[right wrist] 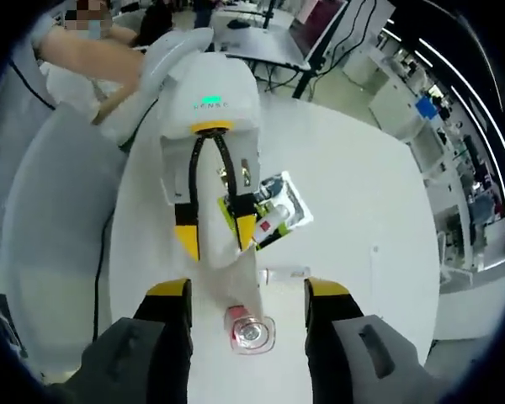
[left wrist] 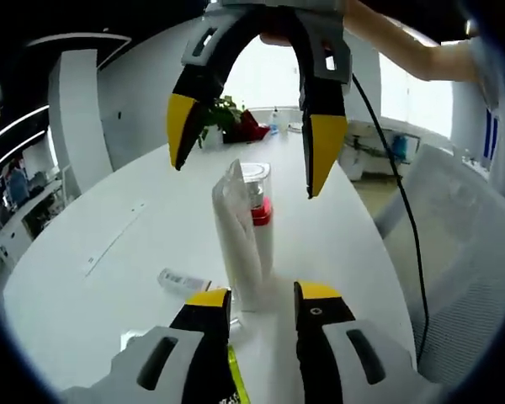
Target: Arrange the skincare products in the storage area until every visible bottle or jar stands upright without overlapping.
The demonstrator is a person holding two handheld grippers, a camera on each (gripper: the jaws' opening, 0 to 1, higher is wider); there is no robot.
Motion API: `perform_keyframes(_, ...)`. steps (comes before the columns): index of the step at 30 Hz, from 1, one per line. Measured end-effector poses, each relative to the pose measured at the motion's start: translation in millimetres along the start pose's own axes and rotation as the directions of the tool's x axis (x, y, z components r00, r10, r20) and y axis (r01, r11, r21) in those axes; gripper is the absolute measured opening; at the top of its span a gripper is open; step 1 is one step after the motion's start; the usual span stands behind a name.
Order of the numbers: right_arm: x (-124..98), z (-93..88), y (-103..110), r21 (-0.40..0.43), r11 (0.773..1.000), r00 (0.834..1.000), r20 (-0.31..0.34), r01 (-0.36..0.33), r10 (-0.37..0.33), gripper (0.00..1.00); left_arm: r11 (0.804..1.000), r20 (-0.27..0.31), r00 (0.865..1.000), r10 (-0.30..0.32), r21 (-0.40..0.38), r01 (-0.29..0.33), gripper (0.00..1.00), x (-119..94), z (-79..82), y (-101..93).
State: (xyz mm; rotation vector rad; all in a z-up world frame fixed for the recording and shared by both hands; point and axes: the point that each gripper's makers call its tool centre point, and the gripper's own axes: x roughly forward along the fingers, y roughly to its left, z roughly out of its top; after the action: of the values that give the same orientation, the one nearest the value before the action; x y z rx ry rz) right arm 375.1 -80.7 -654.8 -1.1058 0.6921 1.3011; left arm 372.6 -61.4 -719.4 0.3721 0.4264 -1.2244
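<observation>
A bottle [left wrist: 254, 227] and white tube [left wrist: 236, 244] stand upright mid-desk [left wrist: 109, 227]. The left tool [left wrist: 261, 307] spreads wide at six o'clock; the right tool [right wrist: 247, 295] hangs wide above them.

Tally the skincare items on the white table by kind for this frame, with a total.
Upright white tubes: 1
Upright pump bottles with red collar and clear cap: 1
Small items lying flat: 1
Clear packs holding products: 1
Total: 4
</observation>
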Motion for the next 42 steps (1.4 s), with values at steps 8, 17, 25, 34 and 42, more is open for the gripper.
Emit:
perform_keyframes(8, -7, -1.3, 7, 0.02, 0.999, 0.998, 0.03, 0.045, -0.046, 0.7, 0.999, -0.002, 1.0, 0.022, -0.024, -0.022, 0.4, -10, -2.5, -18.6)
perform_keyframes(17, -12, -9.1, 19, 0.062, 0.995, 0.996, 0.046, 0.076, -0.079, 0.81, 0.995, 0.003, 0.997, 0.08, -0.061, -0.079, 0.53, -28, -1.5, -32.4)
perform_keyframes(25, -20, -16.4, 27, 0.1, 0.988, 0.991, 0.052, 0.122, -0.127, 0.9, 0.985, 0.036, 0.988, 0.153, -0.091, -0.149, 0.72, -45, 3.1, -34.1)
perform_keyframes(34, -27, -20.3, 40, 0.145, 0.977, 0.984, 0.067, 0.154, -0.165, 0.99, 0.971, 0.057, 0.975, 0.214, -0.12, -0.206, 0.88, -68, -3.3, -23.4)
perform_keyframes(42, -29, -25.5, 55, 0.194, 0.966, 0.978, 0.089, 0.169, -0.189, 0.99, 0.959, 0.091, 0.963, 0.254, -0.148, -0.24, 0.99, -89, -3.7, -24.2)
